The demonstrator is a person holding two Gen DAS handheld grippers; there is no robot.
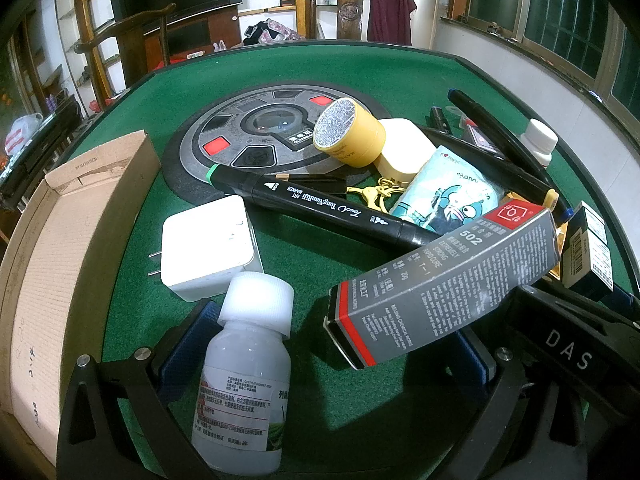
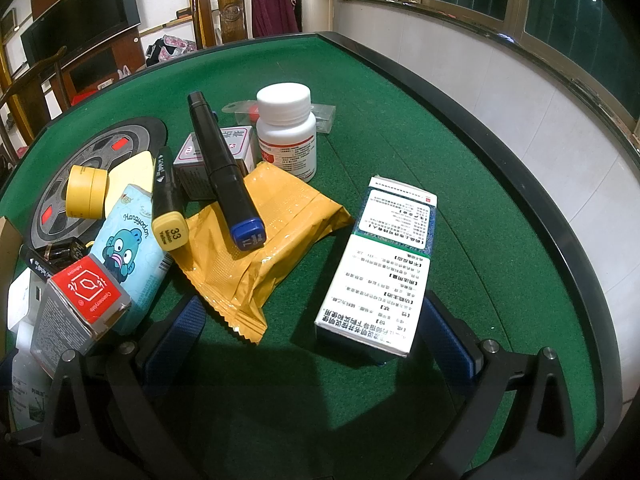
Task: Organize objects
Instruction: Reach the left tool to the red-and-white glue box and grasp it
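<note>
Both grippers spread wide, nothing pinched: left gripper [image 1: 320, 344] straddles the white bottle [image 1: 244, 380] w/ grey 502 box [image 1: 440, 280] at its right finger; right gripper [image 2: 312, 340] flanks the medicine box [image 2: 380, 264]. Closing left, we risk tipping the bottle or catching the 502 box too

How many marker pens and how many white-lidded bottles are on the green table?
Marker pens: 3 (green-capped marker, yellow-ended marker, blue-ended marker)
Bottles: 2 (clear bottle, white bottle)
Total: 5
</note>
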